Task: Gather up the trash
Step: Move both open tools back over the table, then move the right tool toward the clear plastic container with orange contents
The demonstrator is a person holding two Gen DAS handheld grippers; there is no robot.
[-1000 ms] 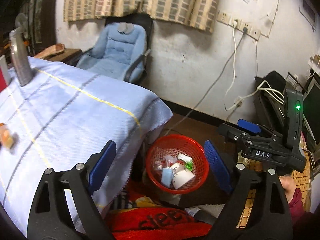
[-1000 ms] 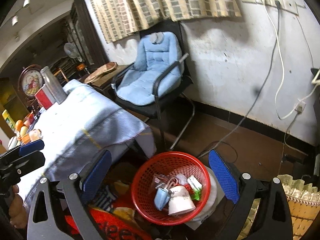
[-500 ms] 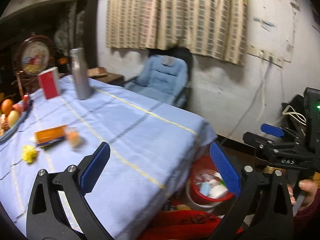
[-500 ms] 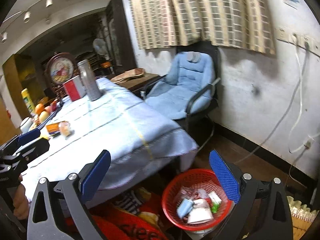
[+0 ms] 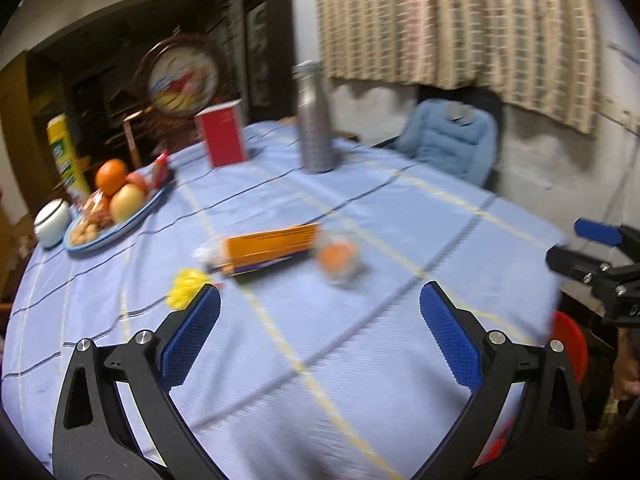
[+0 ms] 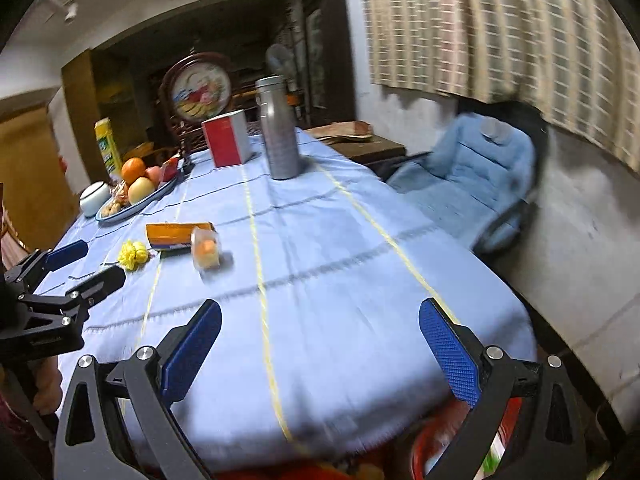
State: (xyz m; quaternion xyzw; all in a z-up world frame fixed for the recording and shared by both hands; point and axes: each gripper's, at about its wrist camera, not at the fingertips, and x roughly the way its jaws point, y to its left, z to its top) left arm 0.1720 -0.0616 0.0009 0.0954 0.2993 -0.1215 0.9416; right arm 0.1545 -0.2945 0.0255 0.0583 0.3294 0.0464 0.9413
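Both wrist views over tablecloth (image 5: 360, 360)

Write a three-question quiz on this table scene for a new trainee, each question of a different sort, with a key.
1. True or false: the left gripper holds the orange box.
2. Which lies nearest the yellow crumpled wrapper? A) metal bottle B) orange box C) red box
3. Fill in: the orange and apples sit on the ____, far left on the table.

Key
1. False; both the left and the right gripper are open and empty.
2. B
3. blue-rimmed plate
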